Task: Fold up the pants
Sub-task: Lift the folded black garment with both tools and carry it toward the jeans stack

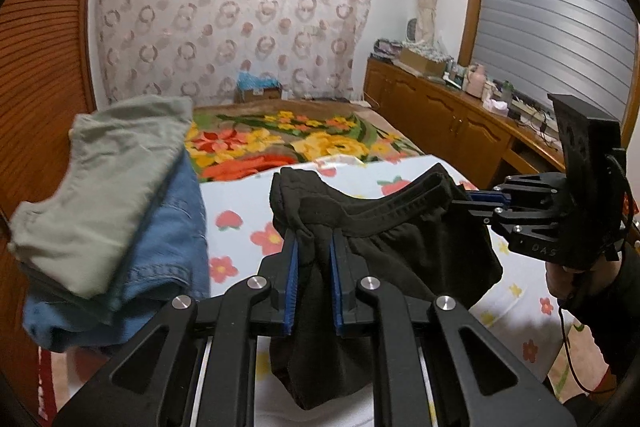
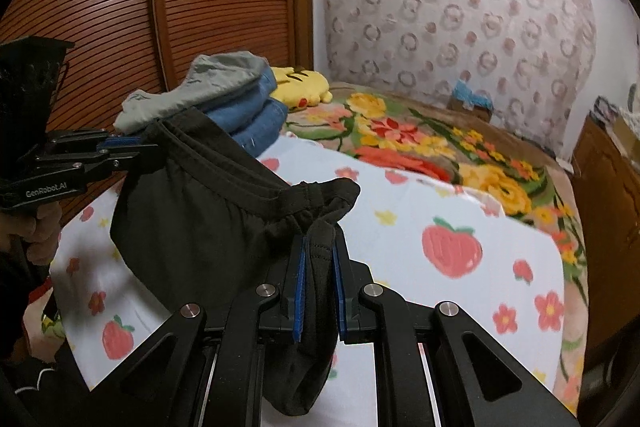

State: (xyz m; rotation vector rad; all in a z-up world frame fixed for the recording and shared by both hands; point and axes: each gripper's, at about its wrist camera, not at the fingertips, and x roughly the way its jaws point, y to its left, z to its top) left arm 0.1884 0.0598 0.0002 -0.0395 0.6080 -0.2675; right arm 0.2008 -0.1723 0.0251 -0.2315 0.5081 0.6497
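Holding the black pants [image 1: 384, 227] slung above the strawberry-print sheet [image 1: 240, 239] at frame centre, the left gripper [image 1: 314, 267] and right gripper [image 2: 320, 275] are each pinching a waistband end, which, in my judgement, is requiring level, evenly tensioned lowering.

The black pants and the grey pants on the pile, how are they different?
The soft black pants hang in the air, gripped at the waistband by the left tool and right tool; the pale grey-green pants rest folded on blue jeans. The black pair is dark and stretched wide between the tools; the grey pair is light and compact. Both are cloth garments above the strawberry-print sheet.
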